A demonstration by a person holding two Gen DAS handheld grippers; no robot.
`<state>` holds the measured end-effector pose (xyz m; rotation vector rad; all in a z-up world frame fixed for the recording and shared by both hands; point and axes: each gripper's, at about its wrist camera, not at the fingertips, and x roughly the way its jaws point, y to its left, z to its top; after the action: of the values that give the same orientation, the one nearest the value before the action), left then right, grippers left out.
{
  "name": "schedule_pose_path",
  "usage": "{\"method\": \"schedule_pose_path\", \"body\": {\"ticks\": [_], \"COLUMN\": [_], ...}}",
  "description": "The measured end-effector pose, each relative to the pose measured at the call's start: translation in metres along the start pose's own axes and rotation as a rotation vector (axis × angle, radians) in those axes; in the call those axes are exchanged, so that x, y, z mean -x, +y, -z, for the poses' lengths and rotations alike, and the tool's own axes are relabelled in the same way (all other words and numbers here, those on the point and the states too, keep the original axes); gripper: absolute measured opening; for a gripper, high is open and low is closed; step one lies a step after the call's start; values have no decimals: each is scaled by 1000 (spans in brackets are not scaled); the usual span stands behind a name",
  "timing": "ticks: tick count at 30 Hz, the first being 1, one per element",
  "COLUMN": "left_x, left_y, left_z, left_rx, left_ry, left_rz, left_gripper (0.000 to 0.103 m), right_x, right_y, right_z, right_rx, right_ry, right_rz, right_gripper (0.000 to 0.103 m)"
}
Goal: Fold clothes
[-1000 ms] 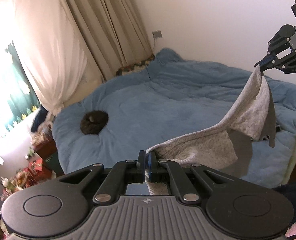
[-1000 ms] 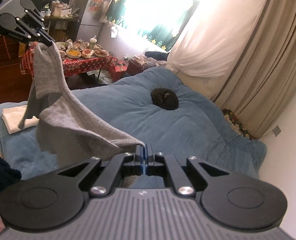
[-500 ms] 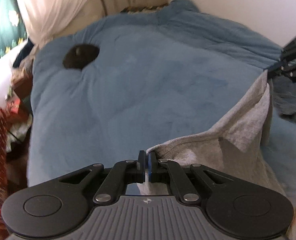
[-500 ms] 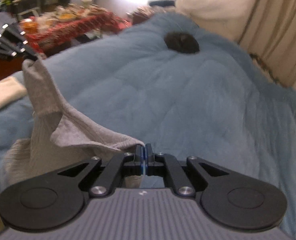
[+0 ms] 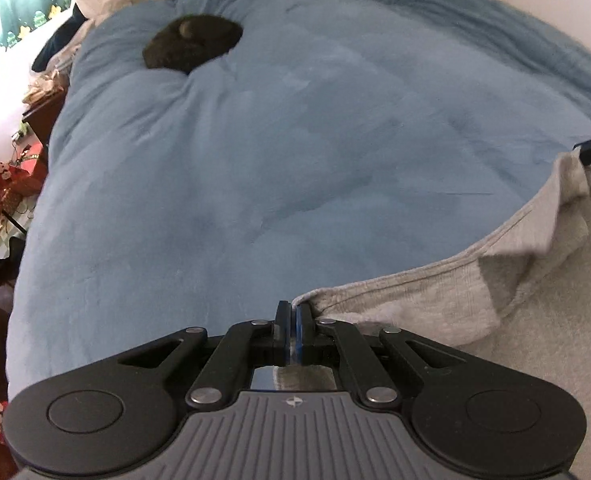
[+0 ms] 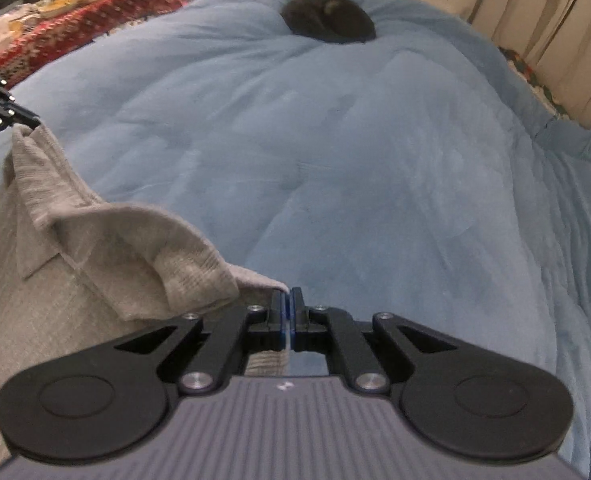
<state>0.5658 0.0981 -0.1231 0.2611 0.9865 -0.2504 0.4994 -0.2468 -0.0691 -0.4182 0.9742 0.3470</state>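
Left gripper (image 5: 294,309) pinched tight on a top corner of the grey garment (image 5: 435,300), cloth running out between the pads toward the right edge of the left view

Right gripper (image 6: 286,295) likewise clamped on the opposite corner of the same garment (image 6: 95,248), cloth leading off to the left in the right view

Both pointing steeply down over the duvet (image 5: 275,160)

Between the two grips, top edge slack and sagging in a shallow curve; a flap turned over along it, showing a ribbed knit face

Rest of the garment spread below the edge, filling the lower right of the left view and the lower left of the right view; impossible to tell whether it already lies on the duvet or hangs just above it

At the far end of the edge, each view catching only the black fingertips of the other gripper at the frame border, gripping the cloth

Beyond the garment, blue duvet wide and softly rumpled, bare across the middle

Well apart, near the far side, a small dark furry curled shape (image 5: 193,46) sunk in a dent of the duvet (image 6: 329,20)

Past the bed: red patterned cloth (image 6: 67,28) on a cluttered table, pale curtains (image 6: 547,20) by the wall
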Motion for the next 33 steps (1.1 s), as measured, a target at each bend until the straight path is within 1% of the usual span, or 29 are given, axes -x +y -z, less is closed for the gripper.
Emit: {"method": "schedule_pose_path", "body": {"ticks": [3,5,8,9,10,11,12,14,17,20,22,24,27,29,30,33], "left_x": [-33,-52,-74,-75,-76,-77,-74,-68,-57,-41,-28,-18,-15,-19,-22,-34], "left_y": [8,12,19,25,30,36,41,50,60,59,54,42,15,-2,-9,-21], "left_z": [-11,-15,-19,-20,-21,-21,-21,-20,-17,-15,-15,-16,-16,-13,-11,-6], "left_rx": [16,36,73,95,118,140,150,142,130,90,46,-38,-212,-348,-403,-521], "left_ry": [30,56,89,86,83,80,69,58,56,35,7,-23,-41,-40,-40,-30], "left_rz": [7,25,49,54,58,63,64,45,45,64,105,143,168,146,130,93], "left_gripper": [2,2,3,7,9,10,10,10,10,10,10,10,10,11,14,14], "right_x": [-35,-58,-75,-77,-74,-71,-66,-57,-46,-34,-23,-16,-12,-12,-11,-9], "right_y": [-10,-21,-25,-26,-28,-31,-35,-44,-57,-57,-55,-45,-34,-33,-33,-29], "right_z": [-7,-11,-5,-3,-1,1,3,5,1,-8,-11,-16,-24,-28,-30,-34], "right_rx": [8,18,15,12,7,2,-3,-13,-16,7,32,89,193,221,236,303], "right_ry": [33,60,87,89,81,73,65,48,36,14,-14,-32,-30,-43,-50,-66], "right_rz": [5,6,-8,-14,-19,-25,-30,-40,-60,-74,-90,-96,-92,-104,-110,-128], "right_gripper": [1,1,2,2,3,7,18,26,30,30,32,33,33,33,33,34]}}
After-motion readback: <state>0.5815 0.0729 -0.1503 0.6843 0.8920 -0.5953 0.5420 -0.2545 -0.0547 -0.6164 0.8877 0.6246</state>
